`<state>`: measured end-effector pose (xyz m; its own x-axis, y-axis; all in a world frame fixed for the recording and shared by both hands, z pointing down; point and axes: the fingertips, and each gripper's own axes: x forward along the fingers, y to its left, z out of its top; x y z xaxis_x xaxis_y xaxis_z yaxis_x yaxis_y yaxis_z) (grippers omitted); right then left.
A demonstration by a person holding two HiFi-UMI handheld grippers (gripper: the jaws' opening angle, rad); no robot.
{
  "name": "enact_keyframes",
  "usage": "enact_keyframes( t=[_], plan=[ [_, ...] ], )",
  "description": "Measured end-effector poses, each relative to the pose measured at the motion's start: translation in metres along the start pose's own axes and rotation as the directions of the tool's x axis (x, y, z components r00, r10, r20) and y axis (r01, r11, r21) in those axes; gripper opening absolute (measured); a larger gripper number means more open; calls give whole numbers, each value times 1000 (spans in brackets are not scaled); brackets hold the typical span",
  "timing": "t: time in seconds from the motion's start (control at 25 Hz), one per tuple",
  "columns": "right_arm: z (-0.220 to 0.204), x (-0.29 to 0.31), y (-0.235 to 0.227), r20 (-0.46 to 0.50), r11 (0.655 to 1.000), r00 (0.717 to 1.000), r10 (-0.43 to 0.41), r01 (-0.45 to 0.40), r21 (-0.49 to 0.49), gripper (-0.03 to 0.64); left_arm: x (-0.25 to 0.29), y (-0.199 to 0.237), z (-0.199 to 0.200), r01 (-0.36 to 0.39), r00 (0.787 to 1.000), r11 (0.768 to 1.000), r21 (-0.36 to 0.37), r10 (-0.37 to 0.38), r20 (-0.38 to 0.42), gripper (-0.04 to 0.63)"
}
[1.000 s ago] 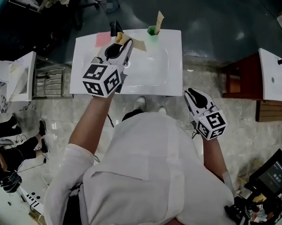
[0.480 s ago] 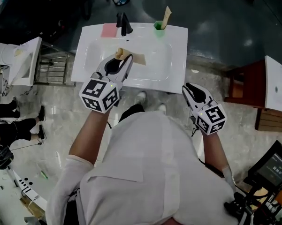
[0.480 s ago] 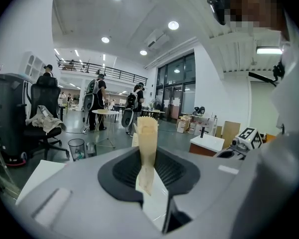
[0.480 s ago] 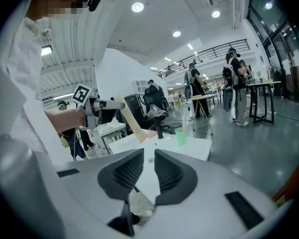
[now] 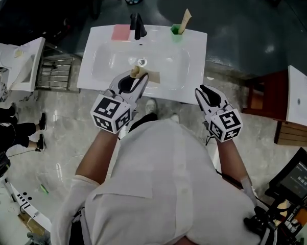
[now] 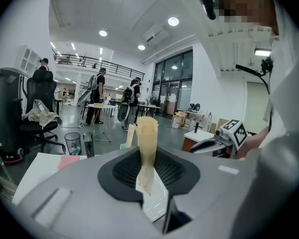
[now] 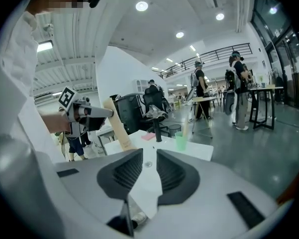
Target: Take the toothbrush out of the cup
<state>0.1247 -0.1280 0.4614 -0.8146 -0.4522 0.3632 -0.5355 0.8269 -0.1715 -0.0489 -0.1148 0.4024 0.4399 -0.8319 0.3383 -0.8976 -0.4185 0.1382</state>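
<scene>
A green cup [image 5: 176, 31] stands at the far right corner of the white sink [image 5: 196, 55], with a beige toothbrush [image 5: 184, 19] leaning in it. My left gripper [image 5: 136, 79] hovers over the near part of the basin, shut on a second beige toothbrush [image 5: 144, 75]. In the left gripper view that toothbrush [image 6: 147, 146] stands upright between the pads of the left gripper [image 6: 148, 169], and the cup [image 6: 123, 146] shows far behind it. My right gripper [image 5: 201, 91] hangs off the sink's near right corner. Its jaws stand apart with nothing between them, as the right gripper [image 7: 149, 167] shows; the cup [image 7: 181, 140] lies ahead.
A black faucet [image 5: 137, 26] and a pink pad [image 5: 119, 32] sit on the sink's back rim. The drain [image 5: 142, 62] is in the basin's middle. A red-brown bench [image 5: 260, 93] stands to the right, a white unit [image 5: 20, 65] to the left. People stand far off in the hall.
My left gripper has drawn back from the rear of the basin toward the near edge, carrying the toothbrush. The right gripper has edged up toward the sink's near right corner.
</scene>
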Motion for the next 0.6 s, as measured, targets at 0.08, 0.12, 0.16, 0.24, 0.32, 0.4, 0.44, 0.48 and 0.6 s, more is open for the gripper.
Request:
enact_keyframes(
  t=[0.08,0.12,0.16,0.24,0.32,0.4,0.44,0.48,0.6],
  plan=[
    [7,4,-3,1,1000,1000,-16,16,-10,66,-1,-2,-1,18,1000,1000,5,-18,-4,81],
    [12,6,-6,1,1000,1000,-25,25,-17,66,-1,-3,0,26,1000,1000,6,-26,-4,81],
    [16,10,-10,1,999,999,-33,33,-23,71,-1,-3,0,33,999,999,8,-33,-3,81],
    [22,23,-22,2,999,999,-46,46,-29,81,3,0,-1,43,999,999,11,-43,-8,81],
    [23,38,-34,6,998,998,-55,56,-20,89,7,5,-5,54,998,999,5,-54,-14,81],
    [27,51,-46,11,997,998,-68,69,-19,91,9,10,-6,64,998,998,6,-64,-13,81],
    [31,57,-51,14,997,997,-77,77,-25,95,9,13,-5,68,998,998,9,-68,-13,81],
    [35,63,-55,19,996,996,-86,86,-30,100,9,15,-5,72,997,997,13,-72,-14,81],
    [47,81,-68,36,993,993,-111,112,-36,112,7,25,-6,80,997,996,27,-79,-21,81]
  ],
)
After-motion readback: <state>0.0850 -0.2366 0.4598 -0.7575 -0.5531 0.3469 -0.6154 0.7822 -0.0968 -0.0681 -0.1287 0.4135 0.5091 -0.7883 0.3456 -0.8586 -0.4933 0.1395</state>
